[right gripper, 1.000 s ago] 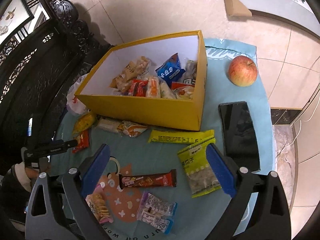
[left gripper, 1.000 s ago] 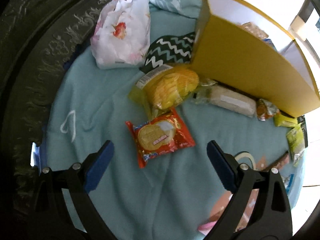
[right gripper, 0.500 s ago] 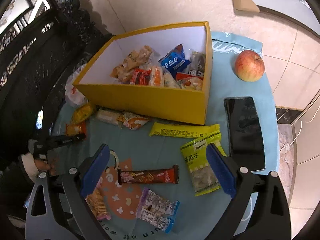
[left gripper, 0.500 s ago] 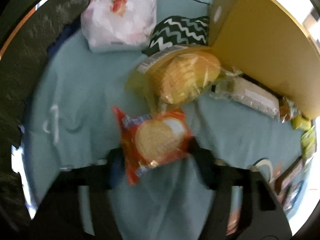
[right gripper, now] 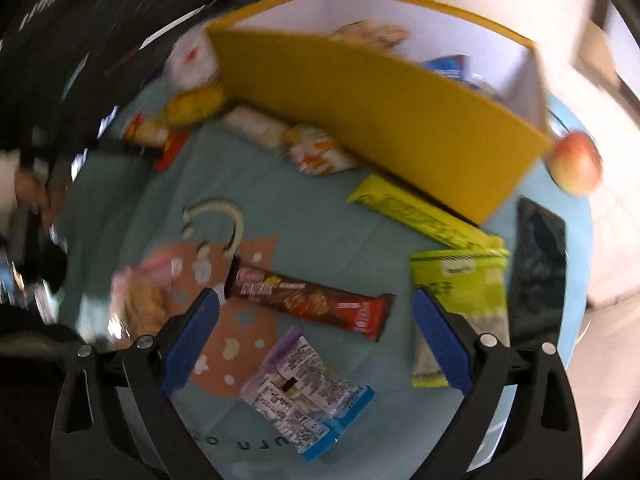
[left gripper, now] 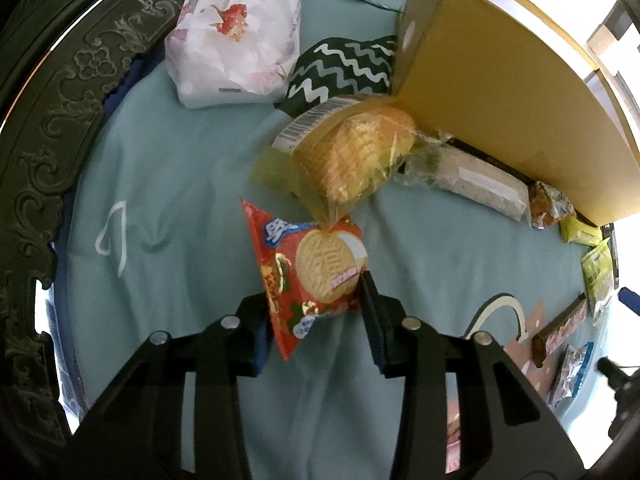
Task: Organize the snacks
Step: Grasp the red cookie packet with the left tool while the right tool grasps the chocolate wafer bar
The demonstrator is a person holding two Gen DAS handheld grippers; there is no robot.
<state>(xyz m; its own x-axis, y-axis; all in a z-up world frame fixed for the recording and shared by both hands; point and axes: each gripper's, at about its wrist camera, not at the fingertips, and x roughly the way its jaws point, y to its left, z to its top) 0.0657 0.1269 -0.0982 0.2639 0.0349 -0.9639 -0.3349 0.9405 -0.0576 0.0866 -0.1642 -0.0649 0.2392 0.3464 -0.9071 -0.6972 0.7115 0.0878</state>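
The red biscuit packet [left gripper: 310, 276] is pinched by the left gripper [left gripper: 316, 314], whose jaws have just been closing, apparently for transfer into the yellow box [left gripper: 508, 92]. The right gripper [right gripper: 316, 334] is held wide open above the chocolate bar [right gripper: 310, 300].

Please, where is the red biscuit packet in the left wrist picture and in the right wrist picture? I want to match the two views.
Left wrist view: the red biscuit packet is at the centre, low, gripped between the left gripper fingers.
Right wrist view: the red biscuit packet is at the upper left, blurred, near the far gripper.
Shared landmark: the yellow box, with the yellow-wrapped cake at its corner.
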